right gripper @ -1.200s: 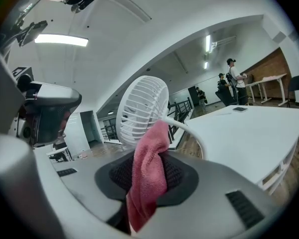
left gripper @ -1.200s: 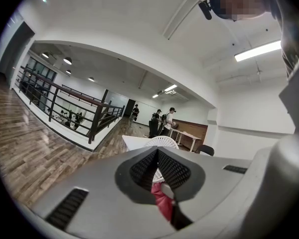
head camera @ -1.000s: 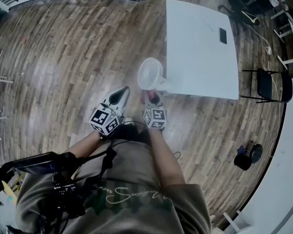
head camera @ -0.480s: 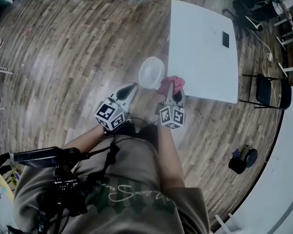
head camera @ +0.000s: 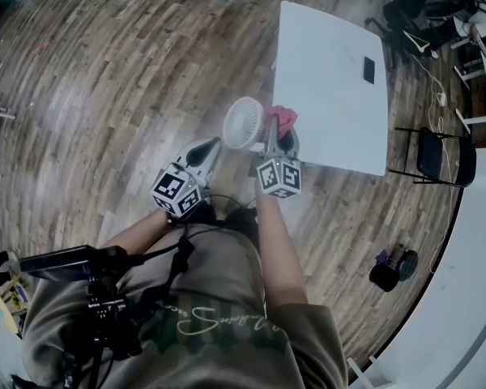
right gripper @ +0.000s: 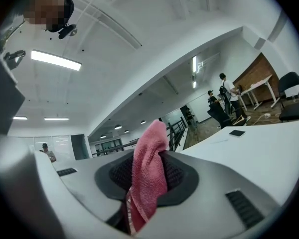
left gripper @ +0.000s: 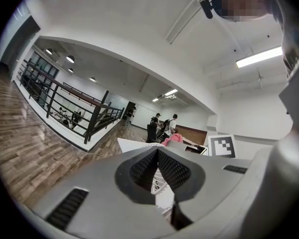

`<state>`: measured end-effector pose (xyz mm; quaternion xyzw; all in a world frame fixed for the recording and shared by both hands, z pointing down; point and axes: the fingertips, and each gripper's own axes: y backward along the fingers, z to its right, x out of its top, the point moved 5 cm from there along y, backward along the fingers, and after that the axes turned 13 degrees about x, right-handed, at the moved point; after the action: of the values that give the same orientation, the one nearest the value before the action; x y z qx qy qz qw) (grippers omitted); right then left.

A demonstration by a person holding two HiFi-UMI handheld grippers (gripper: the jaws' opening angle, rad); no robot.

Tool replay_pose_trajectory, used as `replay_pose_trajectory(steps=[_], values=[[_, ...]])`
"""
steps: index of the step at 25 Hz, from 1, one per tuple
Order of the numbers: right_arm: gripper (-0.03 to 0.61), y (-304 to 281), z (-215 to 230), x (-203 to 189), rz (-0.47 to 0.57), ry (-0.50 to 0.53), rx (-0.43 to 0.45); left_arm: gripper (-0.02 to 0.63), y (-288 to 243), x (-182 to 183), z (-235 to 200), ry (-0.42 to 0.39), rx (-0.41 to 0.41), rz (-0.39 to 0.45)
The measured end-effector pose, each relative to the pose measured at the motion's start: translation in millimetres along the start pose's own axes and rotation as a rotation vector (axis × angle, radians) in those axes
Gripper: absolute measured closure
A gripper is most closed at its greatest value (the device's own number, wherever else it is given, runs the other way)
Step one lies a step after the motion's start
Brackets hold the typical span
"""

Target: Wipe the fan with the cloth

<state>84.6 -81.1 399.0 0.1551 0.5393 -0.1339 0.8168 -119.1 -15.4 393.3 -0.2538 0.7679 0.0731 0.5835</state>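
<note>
Closest in, the person's forearms point(head camera: 269, 245) reach forward over a wooden floor point(head camera: 105, 79), each carrying a gripper with a marker cube at its back.

The left gripper point(head camera: 211, 144) has its jaws pressed together with nothing between them. In the left gripper view, a bit of white ribbed grille shows through the slit under the closed tips.

The right gripper point(head camera: 279, 140) sits a little further out and to the right. Its jaws are clamped on a pink cloth point(right gripper: 148, 168), which is pinched between the dark ridged pads. One fold sticks up past the tips and the rest hangs down below them.

Just past the left gripper's tips stands the fan point(head camera: 244, 123), white and round-headed, by the near left corner of a white table point(head camera: 332, 63). The cloth is held just to the right of the fan's head, very close to its rim. I cannot tell whether the two touch.

Further along the table lies a dark phone point(head camera: 369, 70). A black chair point(head camera: 441, 156) stands beyond the table's right side.

Far off in the left gripper view, a black railing point(left gripper: 65, 108) runs along the floor's edge and a few people point(left gripper: 162, 126) stand together.
</note>
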Motion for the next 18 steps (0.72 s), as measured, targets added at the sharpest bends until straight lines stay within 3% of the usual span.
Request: replay_pose_trajectory(steps=[18], values=[[0.469, 21, -22, -26, -0.022, -0.059, -0.004, 0.595, 4, -3, -11, 0.012, 0.026, -0.006]])
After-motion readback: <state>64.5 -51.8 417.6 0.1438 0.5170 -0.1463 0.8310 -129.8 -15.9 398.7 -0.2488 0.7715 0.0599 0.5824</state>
